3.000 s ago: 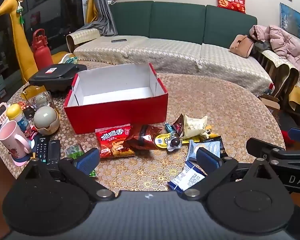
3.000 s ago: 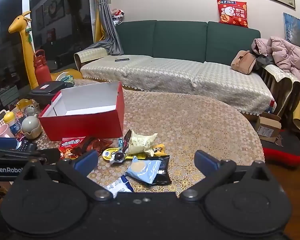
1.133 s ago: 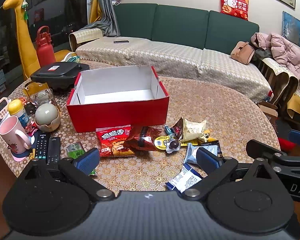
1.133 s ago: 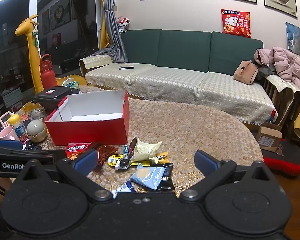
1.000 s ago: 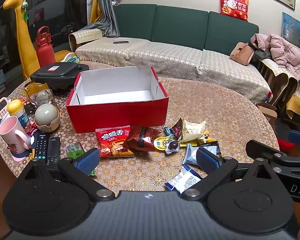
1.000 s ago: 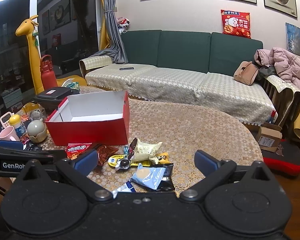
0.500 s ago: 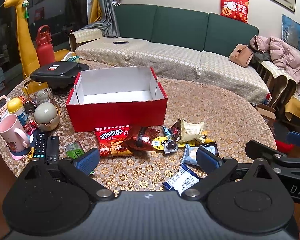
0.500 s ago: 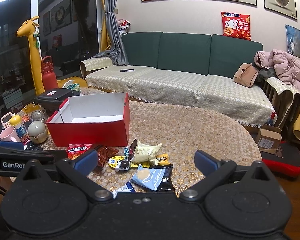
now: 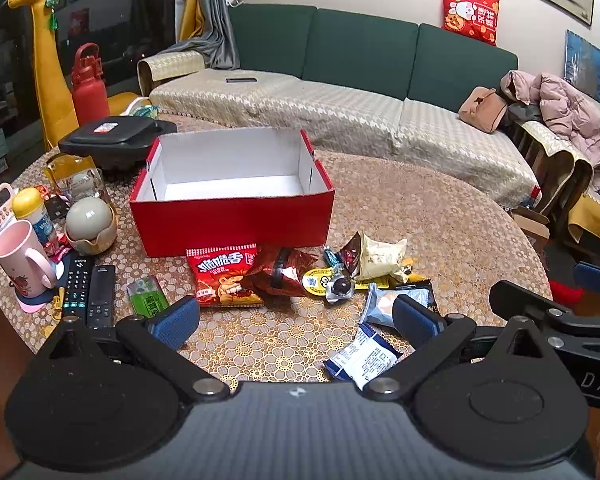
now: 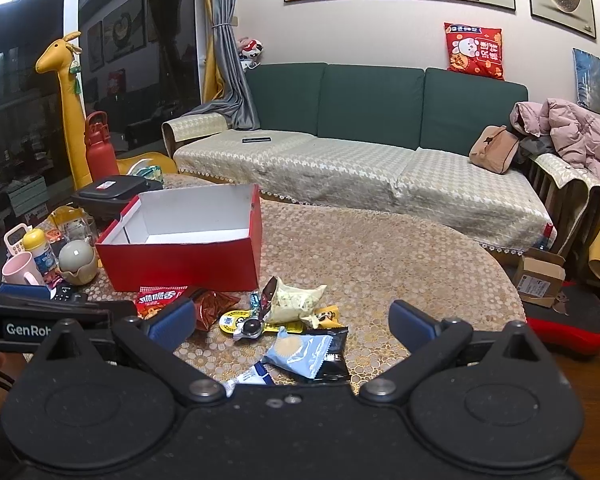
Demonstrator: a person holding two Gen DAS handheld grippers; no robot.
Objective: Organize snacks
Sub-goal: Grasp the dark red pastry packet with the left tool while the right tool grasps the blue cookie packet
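Lying crosswise: red box (image 9: 232, 224) (open top), snacks (image 9: 224, 276) before it.

Dim warm indoor light, fisheye-warped edges

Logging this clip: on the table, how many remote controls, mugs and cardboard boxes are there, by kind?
Remote controls: 2
Pink mug: 1
Red box: 1
Total: 4
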